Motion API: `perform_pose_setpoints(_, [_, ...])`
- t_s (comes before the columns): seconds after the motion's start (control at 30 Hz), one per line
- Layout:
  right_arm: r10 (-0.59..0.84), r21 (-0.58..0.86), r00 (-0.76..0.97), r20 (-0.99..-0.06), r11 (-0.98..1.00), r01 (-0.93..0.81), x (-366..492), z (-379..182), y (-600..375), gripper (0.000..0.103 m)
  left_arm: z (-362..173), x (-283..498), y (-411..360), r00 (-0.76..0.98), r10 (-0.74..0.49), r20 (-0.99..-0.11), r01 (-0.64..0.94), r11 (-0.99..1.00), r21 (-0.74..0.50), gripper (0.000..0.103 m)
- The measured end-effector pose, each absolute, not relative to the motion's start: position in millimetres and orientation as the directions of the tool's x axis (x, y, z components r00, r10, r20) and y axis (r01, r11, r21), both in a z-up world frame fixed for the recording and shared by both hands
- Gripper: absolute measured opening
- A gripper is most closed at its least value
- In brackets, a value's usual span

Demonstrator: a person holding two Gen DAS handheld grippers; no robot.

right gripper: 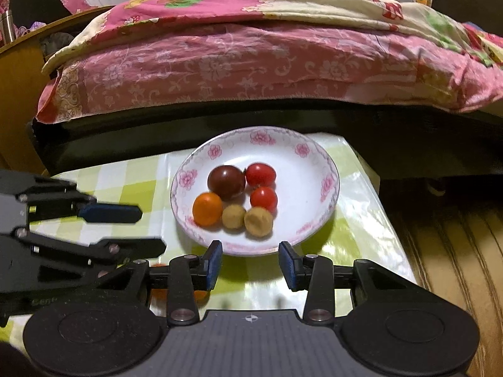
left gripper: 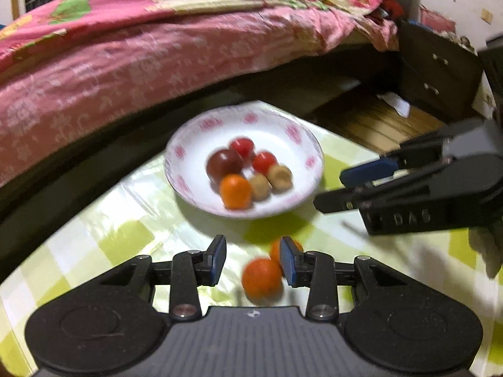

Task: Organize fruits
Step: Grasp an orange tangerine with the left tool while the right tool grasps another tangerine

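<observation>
A white plate with a pink flower rim (left gripper: pixel 292 132) (right gripper: pixel 327 185) stands on a green-checked tablecloth. It holds a dark plum (right gripper: pixel 226 181), two red tomatoes (right gripper: pixel 260 174), an orange fruit (right gripper: pixel 207 209) and two tan longans (right gripper: pixel 258 221). In the left wrist view two more orange fruits (left gripper: pixel 261 278) lie on the cloth, between and just beyond my left gripper's fingertips. My left gripper (left gripper: pixel 253 259) is open around them, not touching. My right gripper (right gripper: pixel 250 262) is open and empty just in front of the plate's near rim. Each gripper shows in the other's view.
A bed with a pink flowered quilt (right gripper: pixel 251 62) runs close behind the small table. The table's right edge (right gripper: pixel 386 220) drops to a wooden floor. A dark drawer cabinet (left gripper: pixel 437 72) stands at the right in the left wrist view.
</observation>
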State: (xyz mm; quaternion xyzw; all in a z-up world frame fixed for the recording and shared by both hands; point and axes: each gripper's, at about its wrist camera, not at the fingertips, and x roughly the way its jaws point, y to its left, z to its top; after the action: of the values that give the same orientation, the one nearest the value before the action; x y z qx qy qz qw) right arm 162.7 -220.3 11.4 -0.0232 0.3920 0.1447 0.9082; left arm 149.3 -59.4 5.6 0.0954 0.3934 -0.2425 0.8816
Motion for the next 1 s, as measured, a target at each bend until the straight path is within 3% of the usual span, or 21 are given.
perform_pose_setpoints(0.47, [0.247,0.076,0.606,-0.756,0.953,-0.294,153,-1,-222,0.035,-32,153,-71,0.526,-0.312,-0.791,0.534,0.845,0.023,0.047])
perform_pose_setpoints(1.0, [0.318,0.109,0.539,-0.78,0.917,-0.383,156,-15,-196,0.036,-22,142,-50,0.526,-0.338,-0.781,0.529,0.849,-0.012,0.042])
